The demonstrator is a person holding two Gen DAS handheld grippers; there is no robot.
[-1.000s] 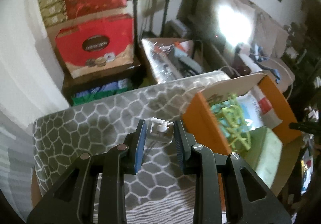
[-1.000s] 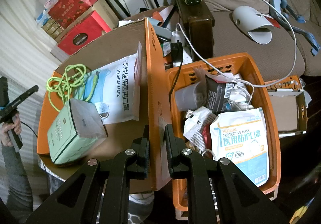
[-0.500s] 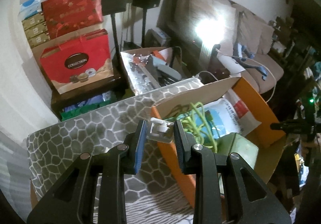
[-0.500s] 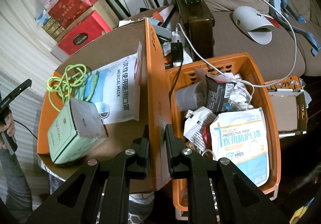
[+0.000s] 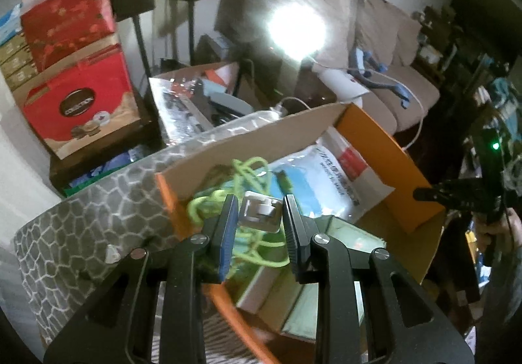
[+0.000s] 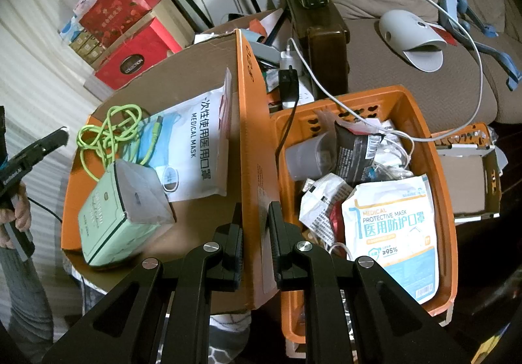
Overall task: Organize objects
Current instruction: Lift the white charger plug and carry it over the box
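**Over the cardboard box, clip ready to drop**

Above orange-walled cardboard box (image 5: 385, 148): left gripper (image 5: 259, 217) clamped on small white plastic clip (image 5: 261, 212), not yet released. Right gripper (image 6: 255, 227) pinched on box wall. Already inside: lime-green coiled cable (image 6: 107, 132), mask packet (image 6: 195, 148), mint-green carton (image 6: 120, 210). At 3 o'clock, cluttered orange plastic basket (image 6: 437, 168), unsorted.

Cardboard box (image 6: 251, 148): orange outside, brown inside. Cable (image 6: 107, 132): lime green. Small box (image 6: 107, 227): pale mint green, grey top. Mask packet (image 6: 195, 148): white and blue, black lettering. Basket (image 6: 440, 174): orange. Cover (image 5: 81, 227): grey, white honeycomb pattern. Clip (image 5: 261, 212): white. Gift boxes (image 5: 78, 109): red.
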